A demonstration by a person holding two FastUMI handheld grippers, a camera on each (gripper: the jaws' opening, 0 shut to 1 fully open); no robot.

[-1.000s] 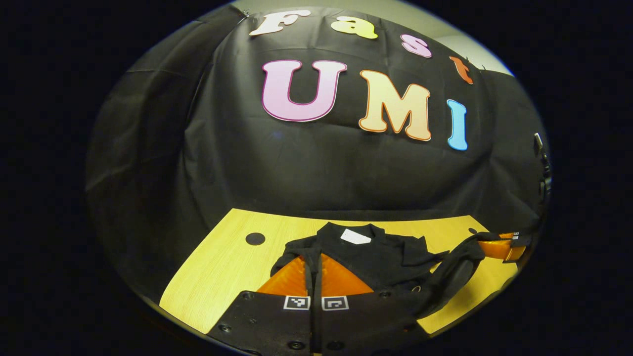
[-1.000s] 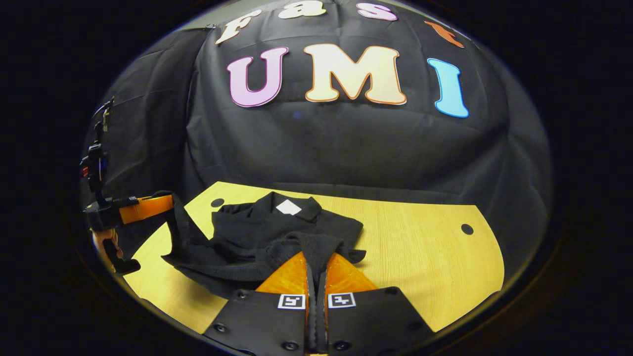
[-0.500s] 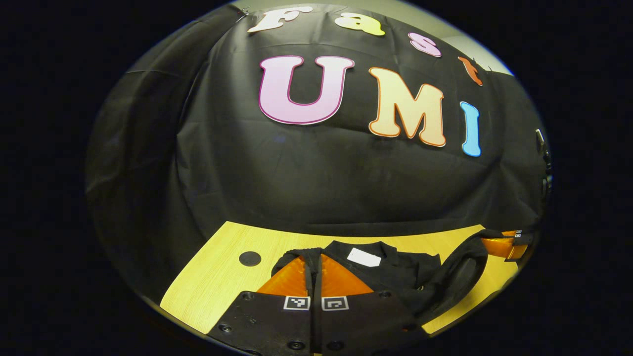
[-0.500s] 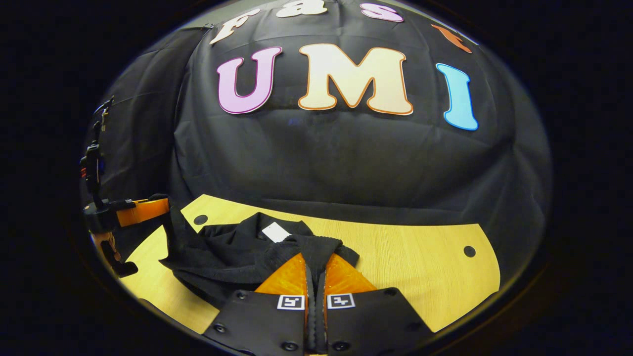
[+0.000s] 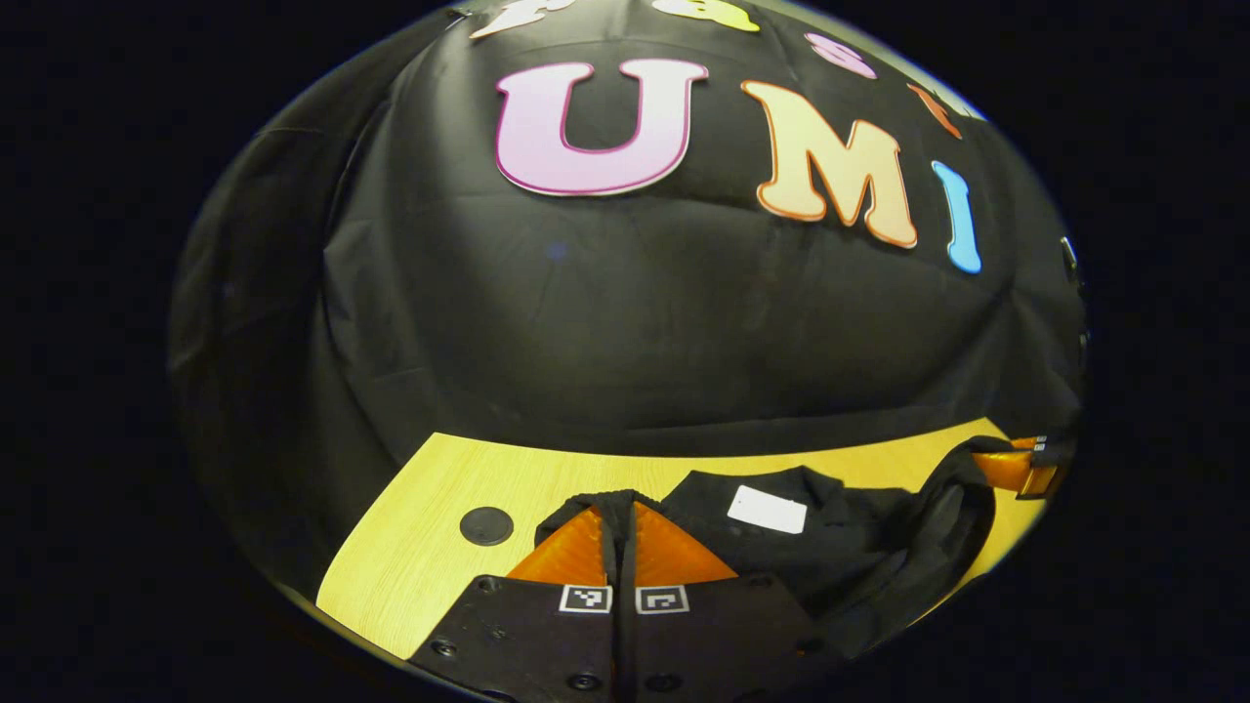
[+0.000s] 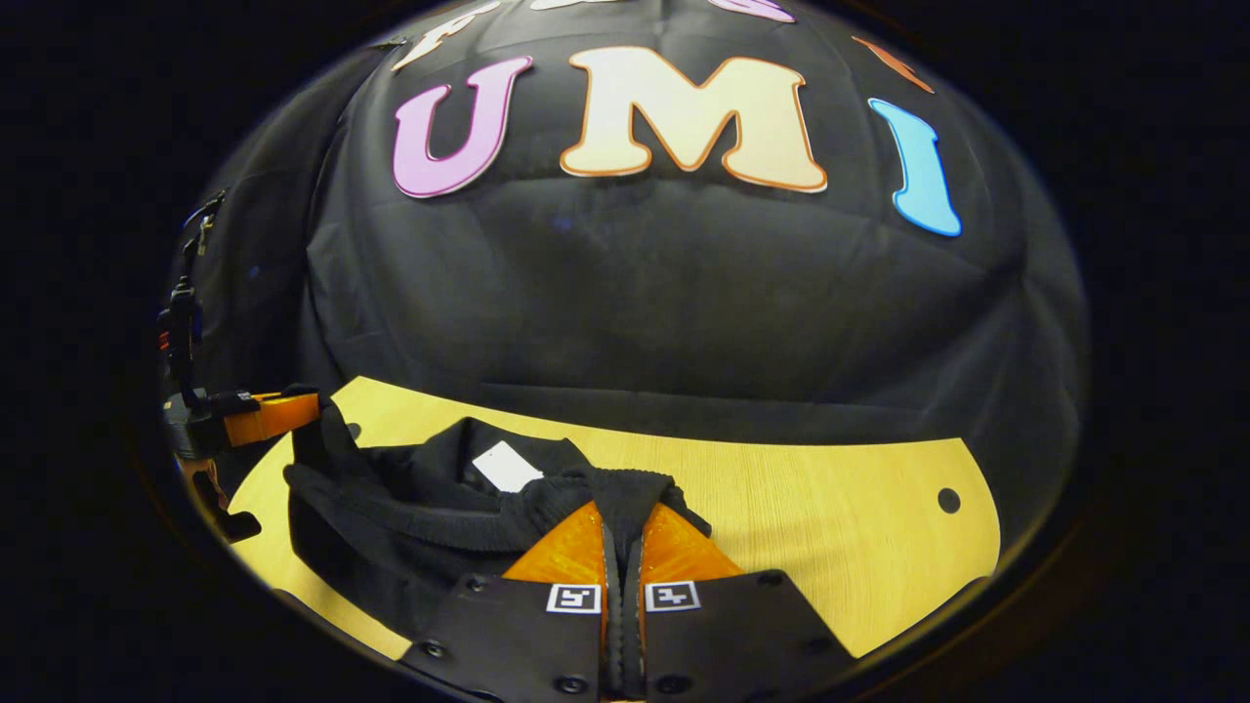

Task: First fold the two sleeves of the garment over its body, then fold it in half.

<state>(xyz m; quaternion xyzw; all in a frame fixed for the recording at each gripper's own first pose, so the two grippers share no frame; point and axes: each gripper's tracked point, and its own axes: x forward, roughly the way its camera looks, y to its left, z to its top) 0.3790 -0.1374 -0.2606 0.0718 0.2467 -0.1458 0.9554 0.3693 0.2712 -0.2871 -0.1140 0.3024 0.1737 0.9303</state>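
Note:
A black garment (image 5: 830,547) with a white neck label (image 5: 767,509) lies bunched on the yellow wooden table (image 5: 430,527). My left gripper (image 5: 622,513) is shut on a fold of its hem, lifted over the garment near the collar. My right gripper (image 6: 625,508) is shut on the hem's other corner, close to the label (image 6: 506,466). In the right gripper view the garment (image 6: 391,508) sags between both grippers, and the left gripper (image 6: 283,412) appears at the left edge. The right gripper (image 5: 996,467) appears far right in the left gripper view.
The table has round cable holes (image 5: 486,525) (image 6: 948,501) near its corners. Black cloth (image 5: 635,322) hangs as a wall just behind the table's far edge. Bare tabletop (image 6: 830,527) stretches to the right of the garment in the right gripper view.
Both grippers have carried the hem forward toward the collar. The label now sits much nearer the fingers and the cloth wall looms closer.

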